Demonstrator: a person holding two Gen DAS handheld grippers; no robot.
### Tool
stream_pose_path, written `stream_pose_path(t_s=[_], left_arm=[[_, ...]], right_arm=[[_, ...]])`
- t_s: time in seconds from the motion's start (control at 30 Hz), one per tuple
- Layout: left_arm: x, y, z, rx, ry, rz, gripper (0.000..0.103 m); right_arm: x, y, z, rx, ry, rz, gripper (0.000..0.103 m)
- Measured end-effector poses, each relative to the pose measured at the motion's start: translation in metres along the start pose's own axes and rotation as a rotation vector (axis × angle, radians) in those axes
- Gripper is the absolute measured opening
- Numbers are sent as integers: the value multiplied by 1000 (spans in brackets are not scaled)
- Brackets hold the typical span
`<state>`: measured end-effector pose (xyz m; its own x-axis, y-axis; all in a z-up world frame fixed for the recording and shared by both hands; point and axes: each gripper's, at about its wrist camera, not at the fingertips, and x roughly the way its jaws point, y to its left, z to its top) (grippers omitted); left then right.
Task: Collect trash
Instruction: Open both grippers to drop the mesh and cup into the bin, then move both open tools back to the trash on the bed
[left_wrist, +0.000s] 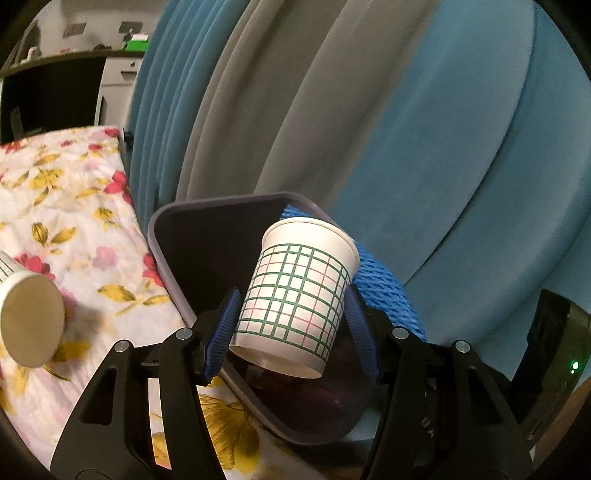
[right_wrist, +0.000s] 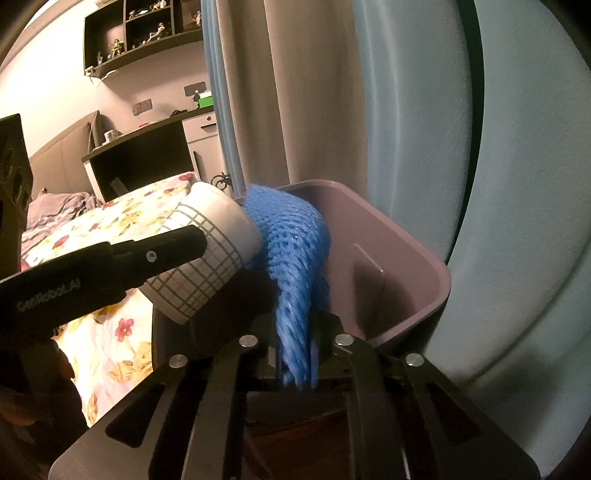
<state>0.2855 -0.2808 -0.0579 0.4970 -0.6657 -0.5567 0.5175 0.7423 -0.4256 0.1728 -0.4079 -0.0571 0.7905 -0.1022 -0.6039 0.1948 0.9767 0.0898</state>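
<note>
My left gripper (left_wrist: 290, 328) is shut on a white paper cup with a green and red grid (left_wrist: 295, 291) and holds it over the open mauve bin (left_wrist: 162, 236). The cup also shows in the right wrist view (right_wrist: 210, 254), touching the blue foam net (right_wrist: 295, 266). My right gripper (right_wrist: 297, 373) is shut on that blue net, which hangs over the bin (right_wrist: 406, 266). The net shows behind the cup in the left wrist view (left_wrist: 384, 288). A second paper cup (left_wrist: 29, 325) lies on its side on the floral bed cover (left_wrist: 74, 206).
Blue and grey curtains (left_wrist: 332, 110) hang right behind the bin. A dark desk and white drawer unit (right_wrist: 147, 155) stand beyond the bed, with wall shelves (right_wrist: 140, 26) above. The bin stands tight against the bed's edge.
</note>
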Motion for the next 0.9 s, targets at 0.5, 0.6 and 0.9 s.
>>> stream_pose_path(t_s=[0.5,0.6,0.9], left_arm=[[-8,4,-7,-17,-7,46,90],[-18,8,-11,-27,-9,93,92],[-86,17,-42,3,-94,276,94]], right_arm=[[-15,-8,-10,0,-31,-29,61],[-24,-12,-13,18,-51,-38,68],[-62,0,-21,7,-141,-20,87]])
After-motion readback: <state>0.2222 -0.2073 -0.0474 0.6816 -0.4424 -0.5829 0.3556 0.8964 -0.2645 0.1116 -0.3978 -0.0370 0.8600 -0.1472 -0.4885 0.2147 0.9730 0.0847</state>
